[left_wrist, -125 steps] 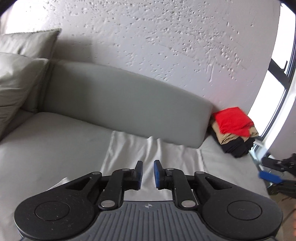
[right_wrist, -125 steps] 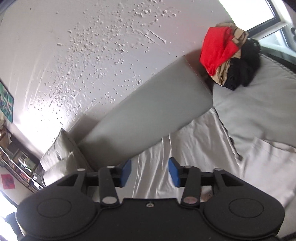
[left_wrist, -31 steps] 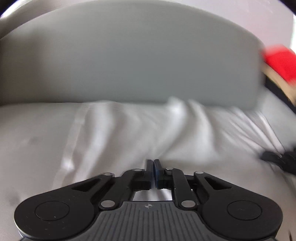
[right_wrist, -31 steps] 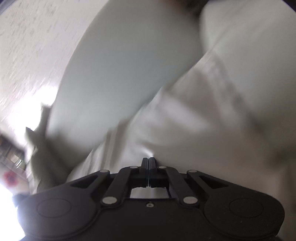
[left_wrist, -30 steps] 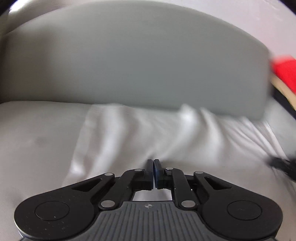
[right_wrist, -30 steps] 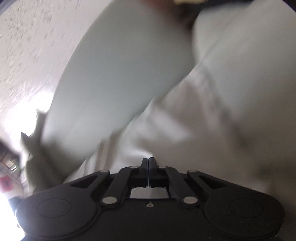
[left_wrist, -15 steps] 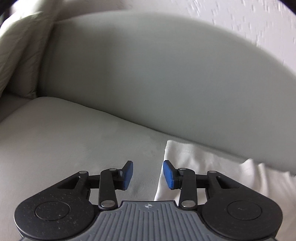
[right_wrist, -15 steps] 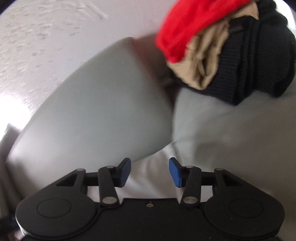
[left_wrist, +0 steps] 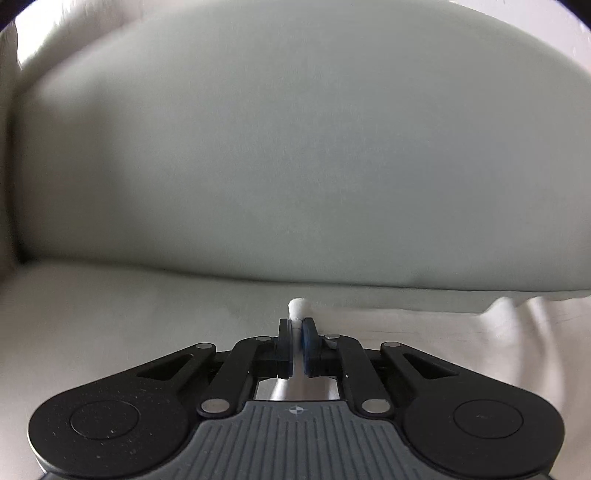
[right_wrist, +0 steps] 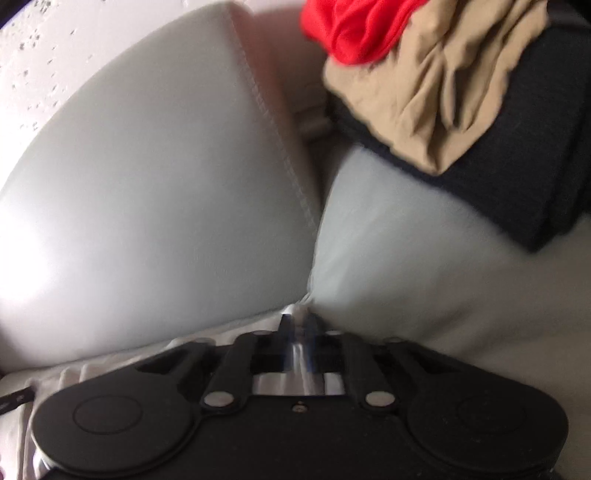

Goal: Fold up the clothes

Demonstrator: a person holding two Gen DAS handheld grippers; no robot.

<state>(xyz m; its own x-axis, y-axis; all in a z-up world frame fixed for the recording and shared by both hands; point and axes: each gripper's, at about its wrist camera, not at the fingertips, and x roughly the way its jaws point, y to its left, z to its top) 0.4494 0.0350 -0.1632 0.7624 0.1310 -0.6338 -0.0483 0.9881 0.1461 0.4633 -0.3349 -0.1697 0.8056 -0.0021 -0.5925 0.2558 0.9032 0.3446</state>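
A white garment point(left_wrist: 498, 343) lies spread on the grey sofa seat point(left_wrist: 110, 314), its far edge against the backrest. My left gripper point(left_wrist: 297, 325) is shut on the garment's far left corner; a small tuft of white cloth point(left_wrist: 297, 308) sticks out past the blue pads. In the right wrist view my right gripper point(right_wrist: 297, 325) is shut on the garment's far right corner point(right_wrist: 295, 350), low at the seam between backrest and seat. White cloth point(right_wrist: 92, 365) trails left under the gripper body. That view is blurred.
The grey sofa backrest point(left_wrist: 295, 166) fills the view just ahead of both grippers. A pile of clothes sits at the sofa's right end: red point(right_wrist: 354, 26), tan point(right_wrist: 436, 88) and black point(right_wrist: 517, 177). A textured white wall point(right_wrist: 37, 37) is behind.
Half a second ago both grippers were open near the garment's far corners. Now both have moved down to the seat and shut on those corners.
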